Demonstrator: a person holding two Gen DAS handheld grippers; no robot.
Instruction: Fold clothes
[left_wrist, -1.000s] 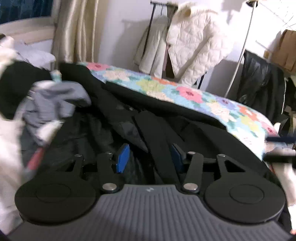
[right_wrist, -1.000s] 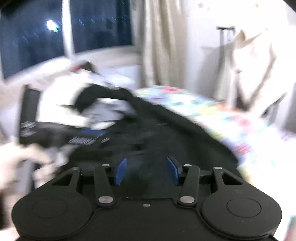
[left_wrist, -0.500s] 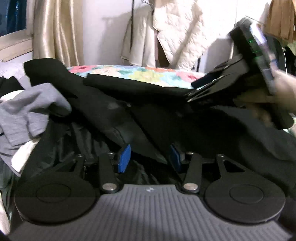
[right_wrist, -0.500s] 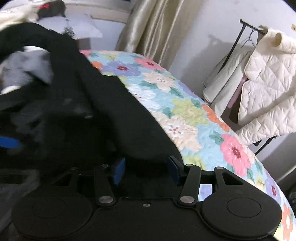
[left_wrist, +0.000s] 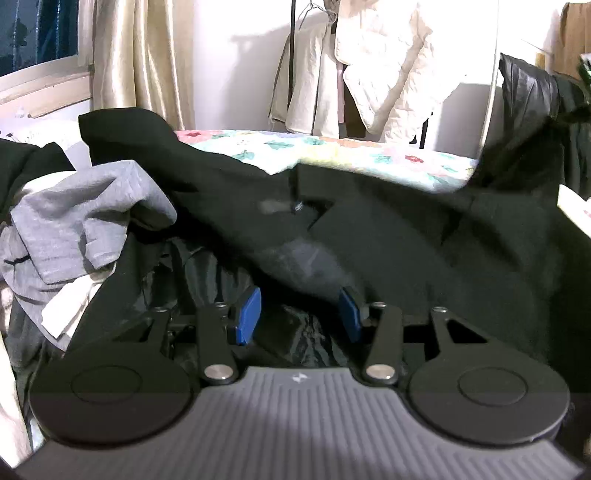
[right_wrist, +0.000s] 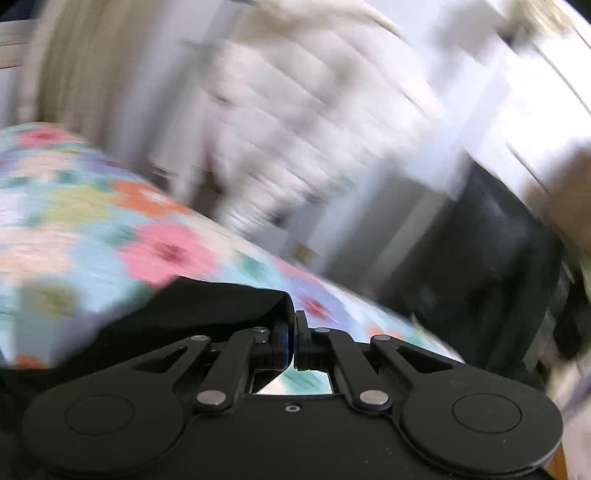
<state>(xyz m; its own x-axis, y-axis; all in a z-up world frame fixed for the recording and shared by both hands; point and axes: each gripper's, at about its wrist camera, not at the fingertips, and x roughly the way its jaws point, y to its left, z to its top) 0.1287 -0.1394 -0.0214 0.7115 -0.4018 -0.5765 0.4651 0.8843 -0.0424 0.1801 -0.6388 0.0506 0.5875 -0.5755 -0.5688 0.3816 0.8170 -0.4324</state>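
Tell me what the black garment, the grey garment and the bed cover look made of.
Black garment: matte, dense cloth, perhaps wool or fleece; no sheen.
Grey garment: heathered jersey knit, likely cotton; soft crumpled folds.
Bed cover: floral printed fabric, possibly quilted cotton; too blurred for certainty.

You are looking at a bed under a floral quilt, patterned in pink, orange and green blooms on pale blue. A black garment sprawls across the near half of the quilt, one corner of it raised at the right. At the left a crumpled grey garment lies against the black one, with white cloth beneath it. The far strip of quilt is bare.
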